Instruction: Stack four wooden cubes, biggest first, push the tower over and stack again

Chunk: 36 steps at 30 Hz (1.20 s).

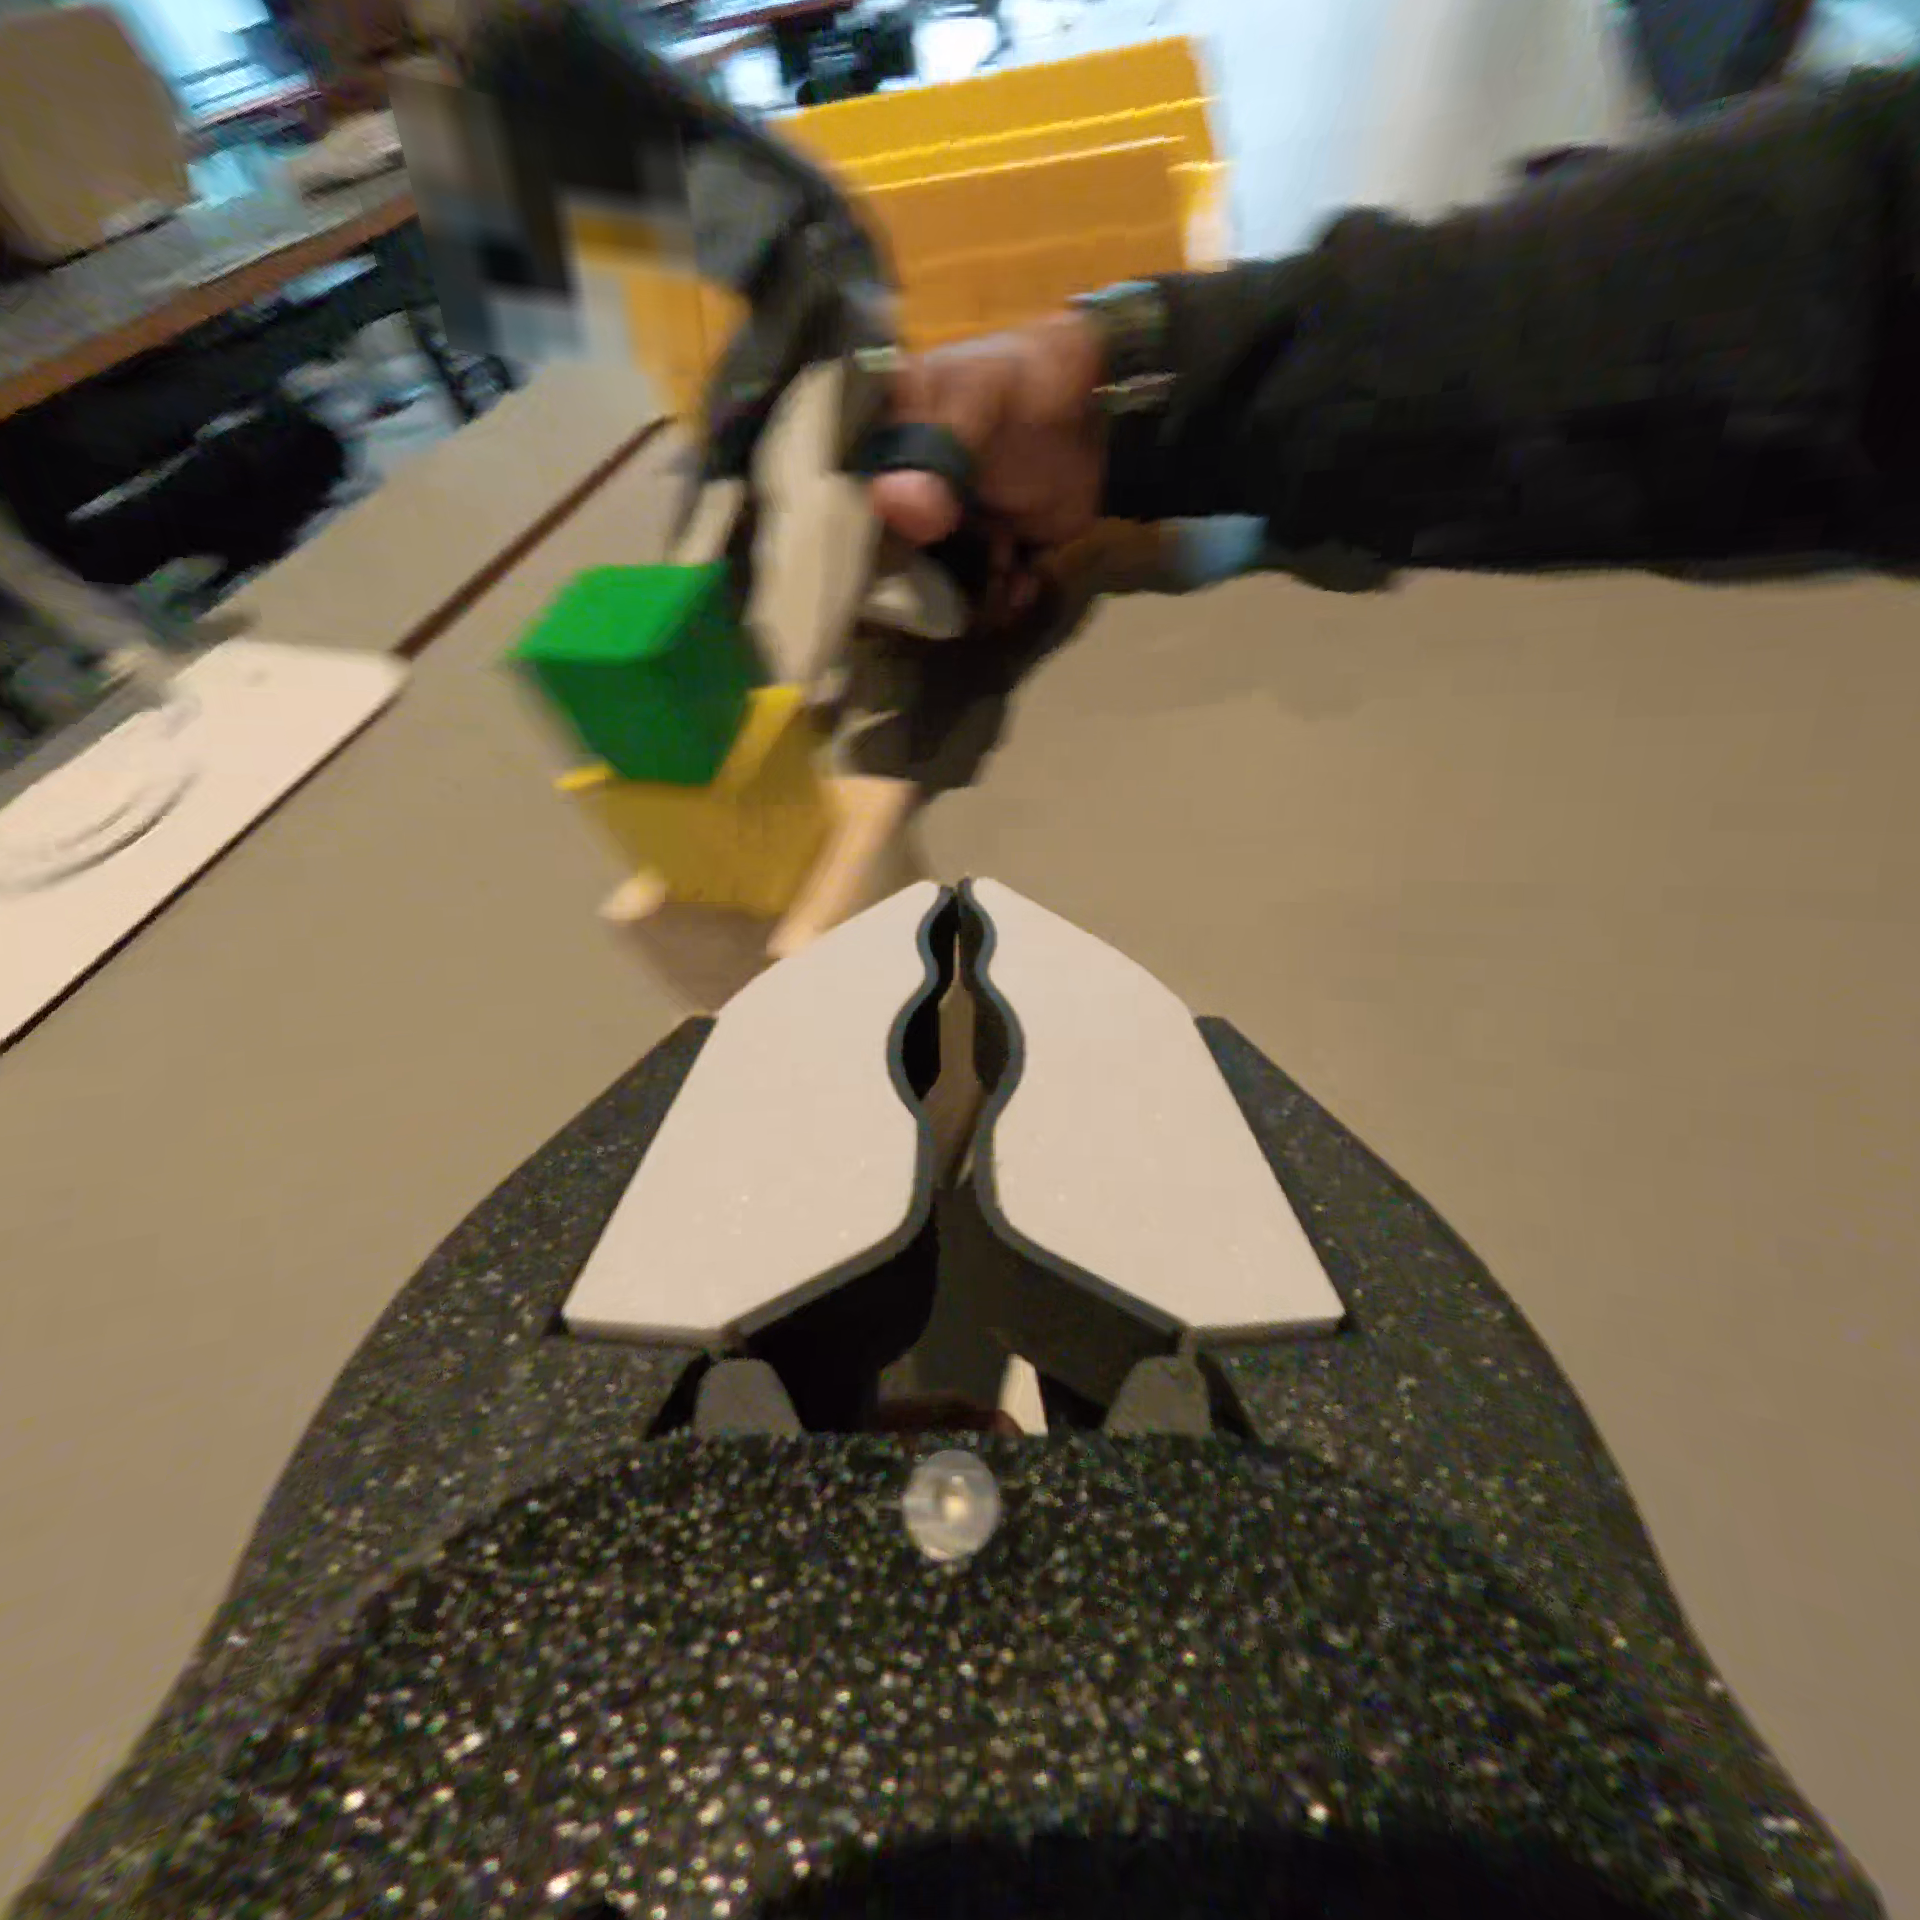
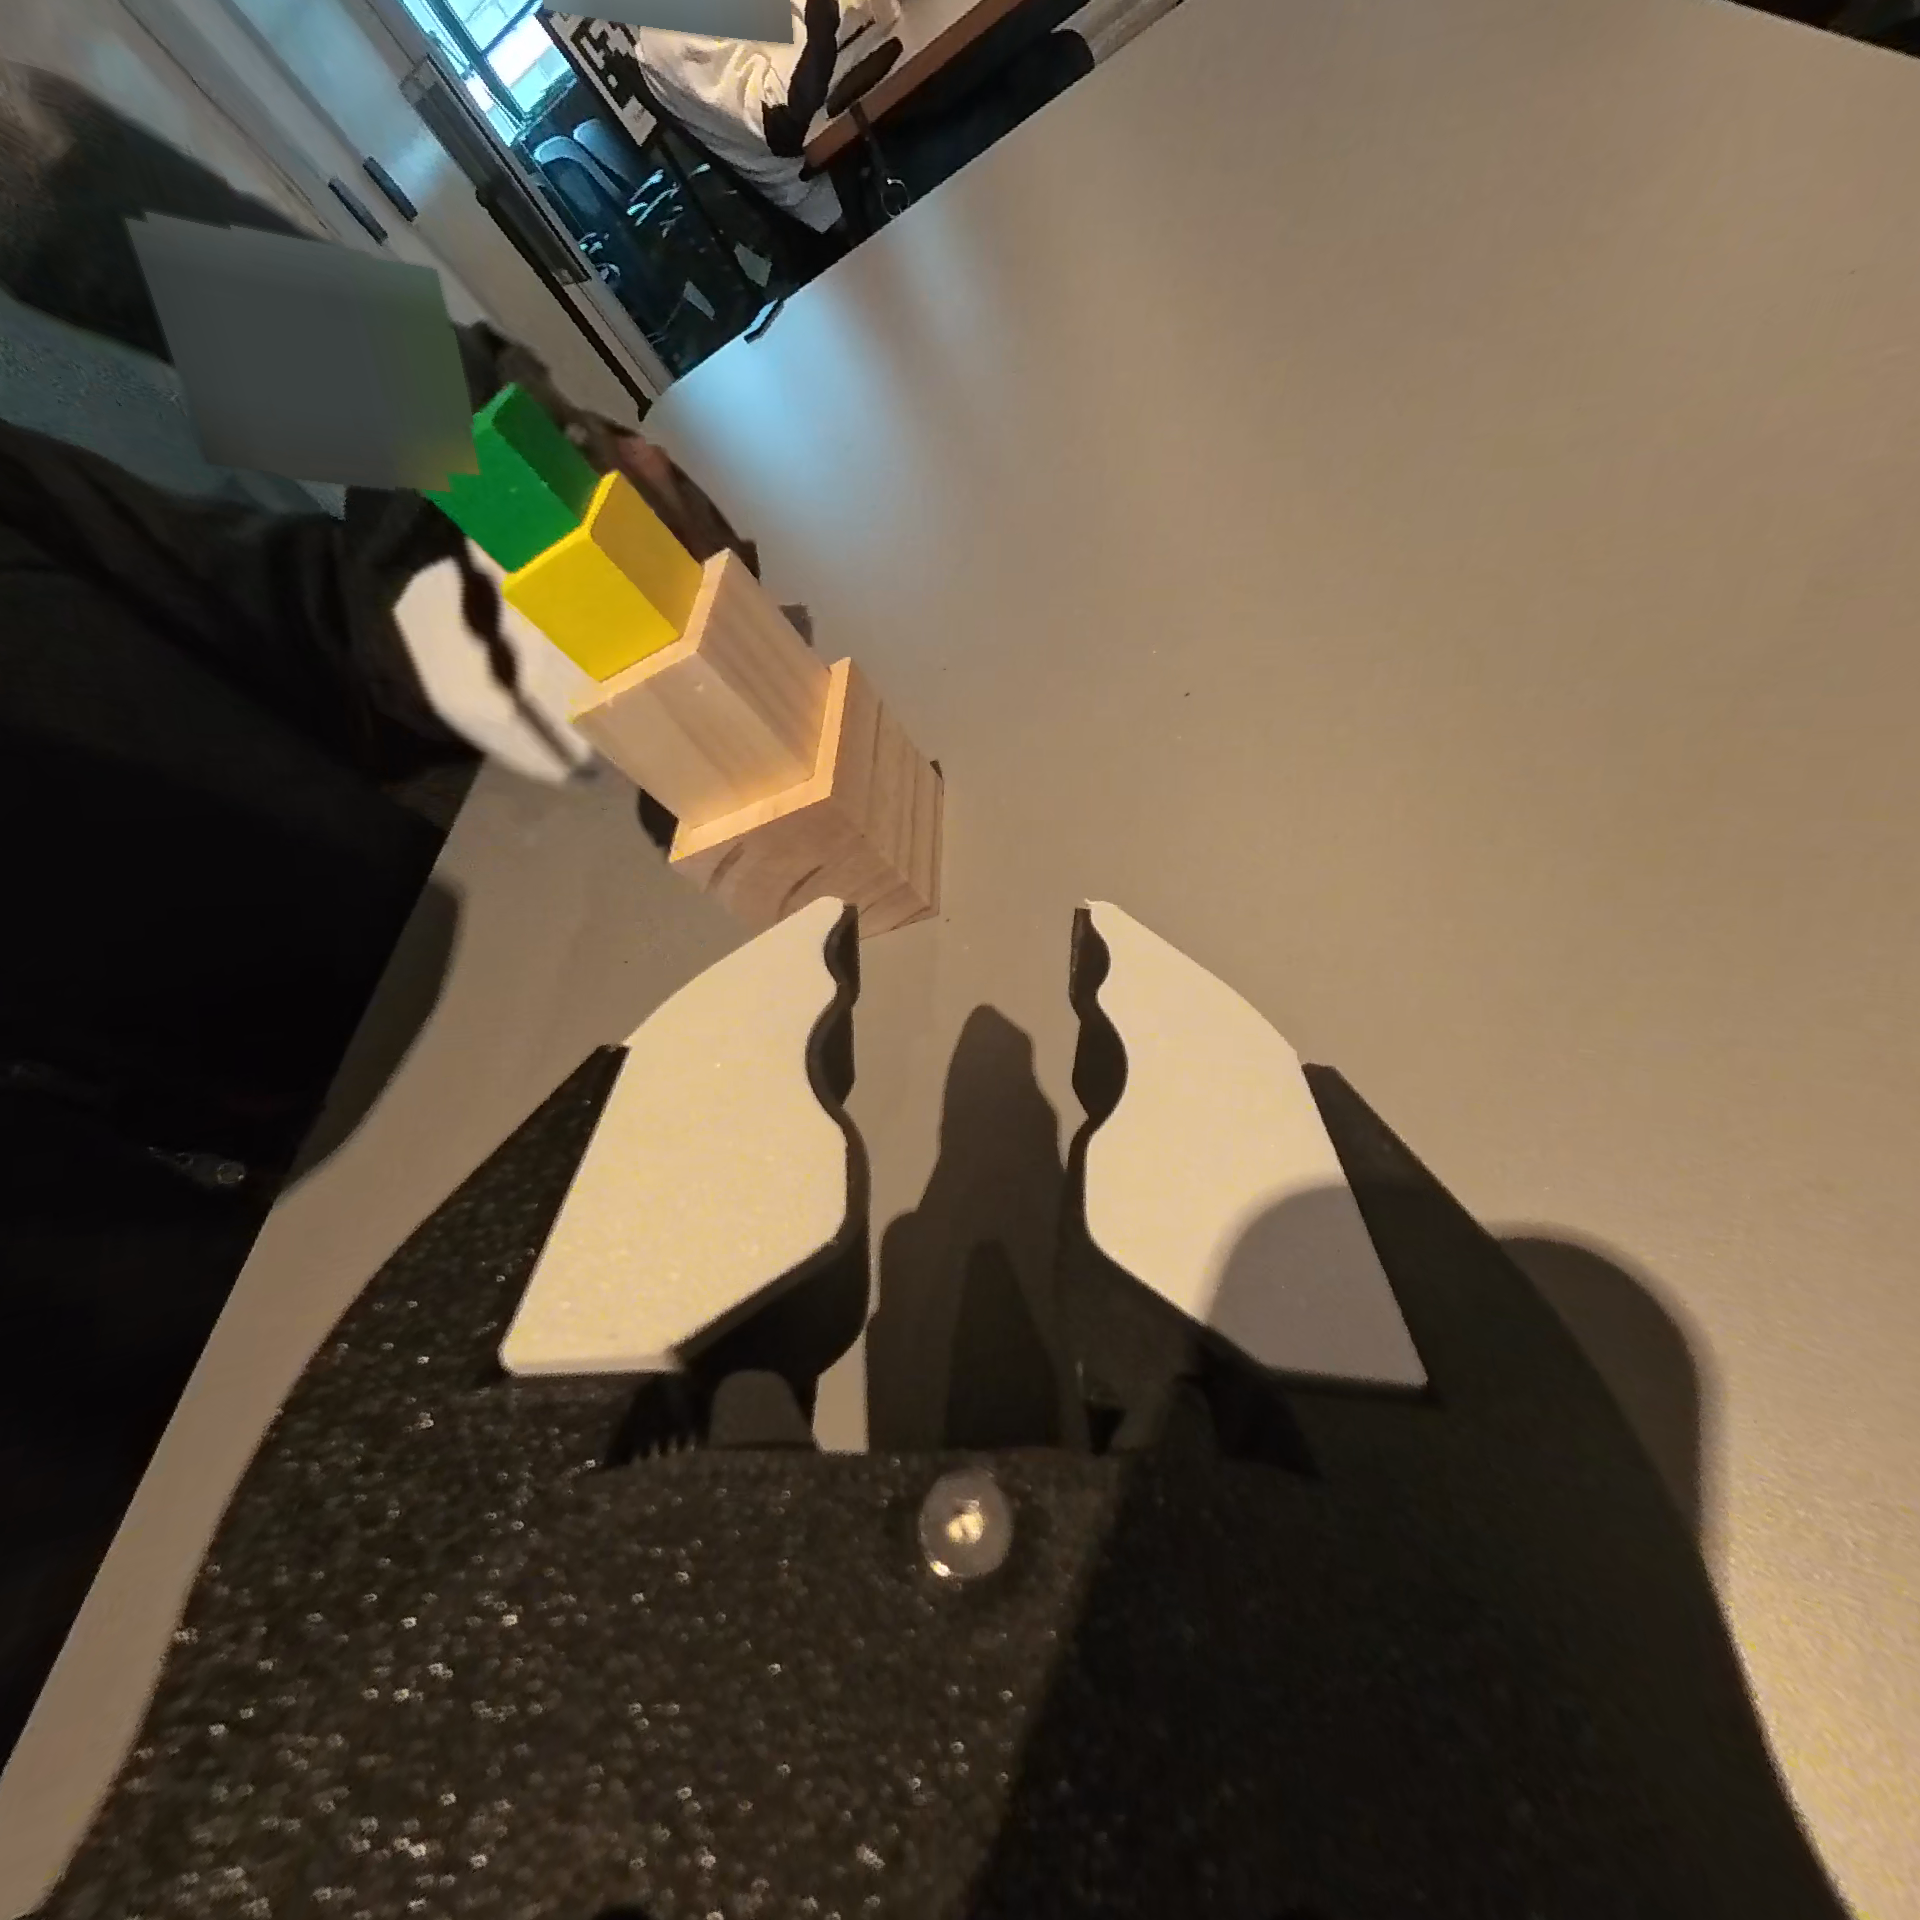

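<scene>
Cube tower point(image 2: 727, 665) just ahead-left of right gripper point(image 2: 966, 914), jaws spread; left gripper point(image 1: 958, 885) jaws pressed together.

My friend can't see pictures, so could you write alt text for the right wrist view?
A four-cube tower stands on a grey table: large bare wooden cube at the base, smaller wooden cube, then yellow cube, and green cube on top. The right tongs are open and empty, just short of its base.
</scene>
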Each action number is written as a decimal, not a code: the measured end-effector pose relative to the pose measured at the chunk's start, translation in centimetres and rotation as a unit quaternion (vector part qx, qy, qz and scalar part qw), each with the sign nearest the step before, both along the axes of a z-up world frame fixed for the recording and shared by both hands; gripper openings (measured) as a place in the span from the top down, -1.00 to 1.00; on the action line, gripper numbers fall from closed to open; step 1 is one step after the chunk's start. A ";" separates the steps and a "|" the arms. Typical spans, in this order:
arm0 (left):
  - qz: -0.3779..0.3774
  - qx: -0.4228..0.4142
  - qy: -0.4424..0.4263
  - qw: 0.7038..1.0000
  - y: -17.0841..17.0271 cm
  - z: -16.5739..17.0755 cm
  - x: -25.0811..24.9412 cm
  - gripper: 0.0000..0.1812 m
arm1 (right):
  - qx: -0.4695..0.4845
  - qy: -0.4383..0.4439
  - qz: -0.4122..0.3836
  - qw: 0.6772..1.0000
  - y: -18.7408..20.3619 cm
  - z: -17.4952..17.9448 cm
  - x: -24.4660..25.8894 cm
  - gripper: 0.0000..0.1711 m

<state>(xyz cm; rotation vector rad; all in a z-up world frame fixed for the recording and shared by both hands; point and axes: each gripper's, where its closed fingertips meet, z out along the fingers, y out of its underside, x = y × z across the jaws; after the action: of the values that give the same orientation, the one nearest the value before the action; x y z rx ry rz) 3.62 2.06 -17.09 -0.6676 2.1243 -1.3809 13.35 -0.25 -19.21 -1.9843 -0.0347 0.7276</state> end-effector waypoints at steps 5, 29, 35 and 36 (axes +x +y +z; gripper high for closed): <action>0.155 -0.120 0.053 0.979 6.0 0.8 3.0 1.00 | -0.001 0.003 0.001 1.000 0.0 0.0 0.0 0.55; 0.140 -0.024 0.045 0.989 3.7 0.0 3.6 1.00 | -0.003 0.003 0.000 1.000 0.0 0.0 0.0 0.56; 0.190 -0.036 0.034 0.980 8.0 0.5 4.0 1.00 | -0.002 0.004 0.000 1.000 0.0 0.0 0.0 0.56; 0.196 -0.038 0.034 0.979 8.5 0.5 4.0 1.00 | -0.002 0.005 0.000 1.000 0.0 0.0 0.0 0.56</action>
<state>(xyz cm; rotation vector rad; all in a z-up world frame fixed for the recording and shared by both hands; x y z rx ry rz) 7.65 10.56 -16.58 -1.1096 1.8658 -1.2368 13.40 -0.29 -19.19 -1.9837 -0.0277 0.7372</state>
